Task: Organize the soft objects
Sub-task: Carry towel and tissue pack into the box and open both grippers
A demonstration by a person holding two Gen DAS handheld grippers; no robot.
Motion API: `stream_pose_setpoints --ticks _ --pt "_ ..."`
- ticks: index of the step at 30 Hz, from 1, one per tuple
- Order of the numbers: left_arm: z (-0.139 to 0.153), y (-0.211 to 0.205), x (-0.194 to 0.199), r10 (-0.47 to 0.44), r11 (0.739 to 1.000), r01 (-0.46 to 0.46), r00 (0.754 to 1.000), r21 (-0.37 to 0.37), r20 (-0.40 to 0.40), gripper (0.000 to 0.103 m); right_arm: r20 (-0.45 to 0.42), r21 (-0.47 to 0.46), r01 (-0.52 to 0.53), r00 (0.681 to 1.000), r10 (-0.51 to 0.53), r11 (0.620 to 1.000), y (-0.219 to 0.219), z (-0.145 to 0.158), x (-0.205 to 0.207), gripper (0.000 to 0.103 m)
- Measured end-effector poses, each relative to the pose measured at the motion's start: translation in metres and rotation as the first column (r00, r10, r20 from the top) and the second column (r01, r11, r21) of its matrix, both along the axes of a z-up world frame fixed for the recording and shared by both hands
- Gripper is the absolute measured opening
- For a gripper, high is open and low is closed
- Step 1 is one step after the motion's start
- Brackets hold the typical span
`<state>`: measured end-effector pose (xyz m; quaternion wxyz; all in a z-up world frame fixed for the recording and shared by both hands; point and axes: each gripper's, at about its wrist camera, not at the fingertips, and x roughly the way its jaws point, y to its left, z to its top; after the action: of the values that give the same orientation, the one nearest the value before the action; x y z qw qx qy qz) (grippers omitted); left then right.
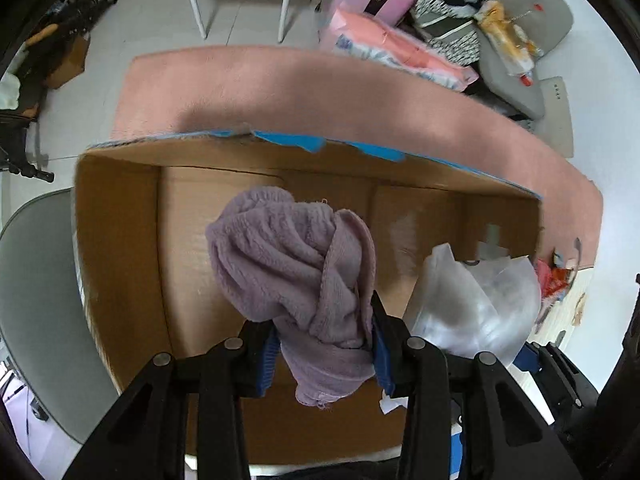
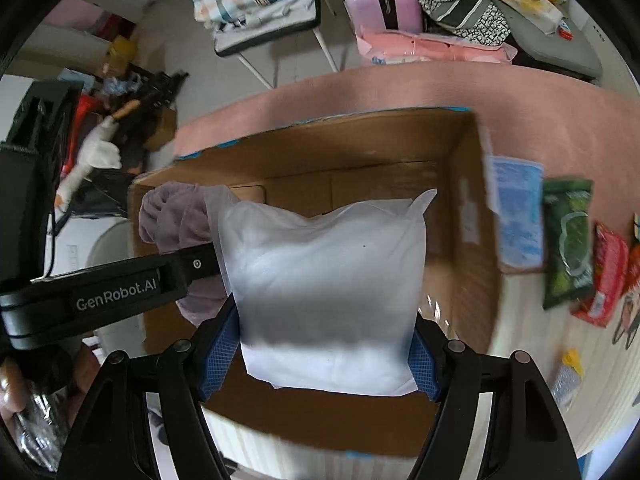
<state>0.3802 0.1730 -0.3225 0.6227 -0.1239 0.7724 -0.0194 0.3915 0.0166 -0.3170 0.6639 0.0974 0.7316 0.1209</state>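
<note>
Left wrist view: my left gripper pinches the purple towel, my right gripper squeezes the white pillow bag, both over the cardboard box; the towel's loose tail could snag on the rim.

Both grippers had black arms with round silver screws and blue ribbed pads; one carried white "GenRobot.AI" lettering.
</note>
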Motion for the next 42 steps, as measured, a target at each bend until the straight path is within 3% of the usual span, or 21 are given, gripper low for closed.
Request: stream_pose_setpoints --ticks 6,12,13,14,16,17,24,29,36,42 --pt "-0.037 0.001 0.015 -0.014 1.000 0.012 0.998 -0.024 -0.066 0.036 -0.048 -0.058 -0.015 0.999 0.012 0.998 0.016 -0.047 0.024 0.076" --pt "-0.054 -0.001 0.019 -0.016 1.000 0.013 0.995 -0.027 -0.101 0.039 -0.067 -0.079 -0.024 0.998 0.019 0.997 0.027 -0.065 0.030 0.083" --pt "-0.053 -0.002 0.019 -0.030 0.999 0.028 0.995 -0.021 -0.095 0.048 -0.061 -0.083 -0.026 0.998 0.021 0.996 0.028 -0.064 0.031 0.087" --pt "-0.050 -0.002 0.019 -0.032 0.999 0.030 0.996 -0.024 -0.085 0.067 -0.054 -0.081 -0.033 0.998 0.029 0.996 0.029 -0.062 0.031 0.094" --pt "-0.041 0.005 0.018 -0.032 0.999 0.033 0.998 0.015 -0.059 0.091 -0.045 -0.096 -0.048 0.998 0.043 0.994 0.030 -0.055 0.027 0.099" --pt "-0.035 0.007 0.017 -0.035 0.999 0.036 0.999 0.026 -0.041 0.097 -0.041 -0.095 -0.053 0.998 0.049 0.994 0.034 -0.050 0.026 0.101" --pt "0.018 0.011 -0.009 -0.037 0.994 0.030 0.997 0.107 0.065 0.099 0.031 -0.169 -0.080 0.996 0.086 0.982 0.033 -0.006 -0.003 0.103" --pt "0.038 0.015 -0.036 -0.047 0.988 0.025 0.988 0.150 0.144 0.099 0.089 -0.203 -0.081 0.991 0.101 0.976 0.029 0.025 -0.038 0.103" --pt "0.078 0.008 -0.088 -0.073 0.977 0.016 0.962 0.210 0.265 0.099 0.201 -0.229 -0.061 0.974 0.108 0.971 0.019 0.070 -0.089 0.103" --pt "0.112 0.002 -0.126 -0.057 0.978 -0.019 0.934 0.208 0.353 0.103 0.280 -0.218 -0.028 0.956 0.090 0.975 0.005 0.106 -0.129 0.103"
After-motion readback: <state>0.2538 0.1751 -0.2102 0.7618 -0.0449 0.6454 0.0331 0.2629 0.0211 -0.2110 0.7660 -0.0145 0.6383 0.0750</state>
